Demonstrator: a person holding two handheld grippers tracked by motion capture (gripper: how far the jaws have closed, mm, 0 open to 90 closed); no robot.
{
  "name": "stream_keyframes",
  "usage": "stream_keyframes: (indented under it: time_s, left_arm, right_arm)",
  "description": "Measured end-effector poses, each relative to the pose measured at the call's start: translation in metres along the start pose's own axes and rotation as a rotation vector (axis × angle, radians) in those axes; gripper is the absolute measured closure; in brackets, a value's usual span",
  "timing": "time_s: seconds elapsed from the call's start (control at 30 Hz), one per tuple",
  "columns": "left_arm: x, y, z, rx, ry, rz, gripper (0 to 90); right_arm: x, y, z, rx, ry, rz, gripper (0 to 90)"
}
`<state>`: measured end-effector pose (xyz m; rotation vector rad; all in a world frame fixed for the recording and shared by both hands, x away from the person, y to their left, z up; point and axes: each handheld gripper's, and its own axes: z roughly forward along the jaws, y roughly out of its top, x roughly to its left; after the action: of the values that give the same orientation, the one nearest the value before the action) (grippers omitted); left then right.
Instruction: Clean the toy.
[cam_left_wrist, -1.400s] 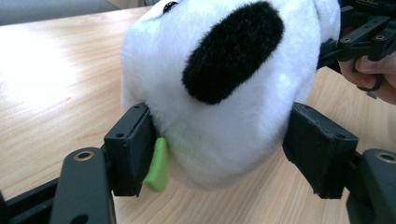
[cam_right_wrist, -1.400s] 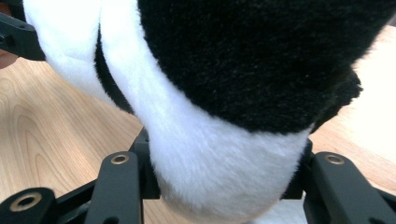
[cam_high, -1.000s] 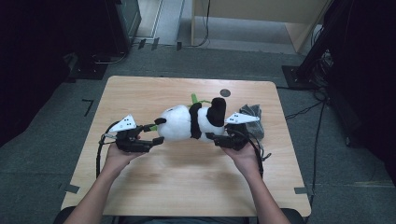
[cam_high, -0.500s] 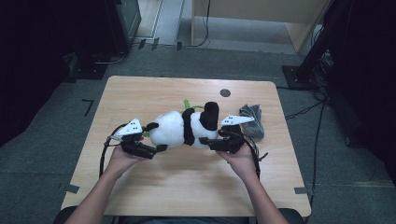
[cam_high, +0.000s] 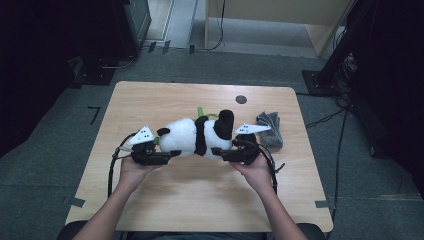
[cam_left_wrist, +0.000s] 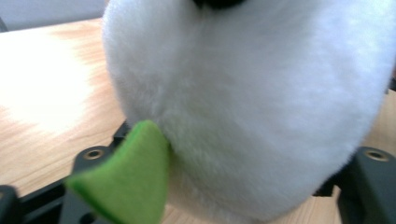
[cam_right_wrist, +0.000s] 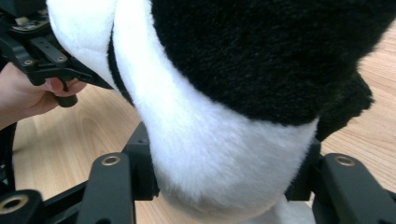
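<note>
You have the toy panda (cam_high: 197, 136) lying on its side near the middle of the surface (cam_high: 165, 100), stretched between your two hands. Your left gripper (cam_high: 170, 154) has just been closing, and its jaws now pinch the white rounded end of the panda, with a green felt leaf (cam_left_wrist: 123, 177) sticking out beside one jaw in the left gripper view. Your right gripper (cam_high: 220, 151) has just been opening a little, yet in the right gripper view the panda's white and black fur still sits squeezed between its two black jaws, so it grips that end. A folded grey cloth (cam_high: 270, 129) lies near the right edge of the surface, just beyond your right hand (cam_high: 257, 167).
</note>
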<state>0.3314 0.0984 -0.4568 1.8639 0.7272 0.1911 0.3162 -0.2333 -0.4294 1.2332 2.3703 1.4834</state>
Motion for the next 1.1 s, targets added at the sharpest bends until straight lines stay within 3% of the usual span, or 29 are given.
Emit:
stream_keyframes:
  time_s: [0.13, 0.23, 0.3, 0.47, 0.67, 0.8, 0.87, 0.93, 1.1]
  left_arm:
    - [-0.001, 0.001, 0.0, 0.015, -0.005, -0.006, 39.5]
    - [-0.003, 0.002, 0.0, 0.032, 0.016, 0.009, 45.9]
    - [-0.002, 0.002, 0.0, 0.035, 0.013, -0.019, 46.2]
    - [-0.002, 0.005, -0.004, 0.002, 0.016, -0.028, 48.4]
    - [0.002, 0.009, -0.012, -0.026, 0.002, -0.057, 49.1]
    - [0.008, 0.011, -0.017, -0.034, -0.011, -0.093, 50.2]
    - [0.013, 0.012, -0.02, -0.044, -0.042, -0.128, 50.3]
    - [0.014, 0.014, -0.024, -0.045, -0.062, -0.132, 50.3]
    - [0.015, 0.016, -0.029, -0.022, -0.114, -0.146, 50.3]
  right_arm:
    - [-0.005, -0.002, 0.001, -0.011, 0.004, 0.0, 36.4]
    - [-0.008, -0.006, 0.005, -0.014, -0.005, -0.003, 32.9]
    - [-0.011, -0.009, 0.009, -0.025, -0.004, 0.001, 29.8]
    - [-0.013, -0.01, 0.007, -0.098, -0.001, -0.046, 23.7]
    - [-0.015, -0.01, 0.002, -0.141, 0.055, -0.057, 20.4]
    - [-0.013, -0.011, -0.002, -0.131, 0.004, -0.145, 20.3]
    - [-0.011, -0.012, -0.002, -0.109, -0.047, -0.198, 20.2]
    - [-0.009, -0.014, -0.001, -0.089, -0.058, -0.24, 19.3]
    - [-0.01, -0.014, 0.003, -0.098, 0.006, -0.237, 12.0]
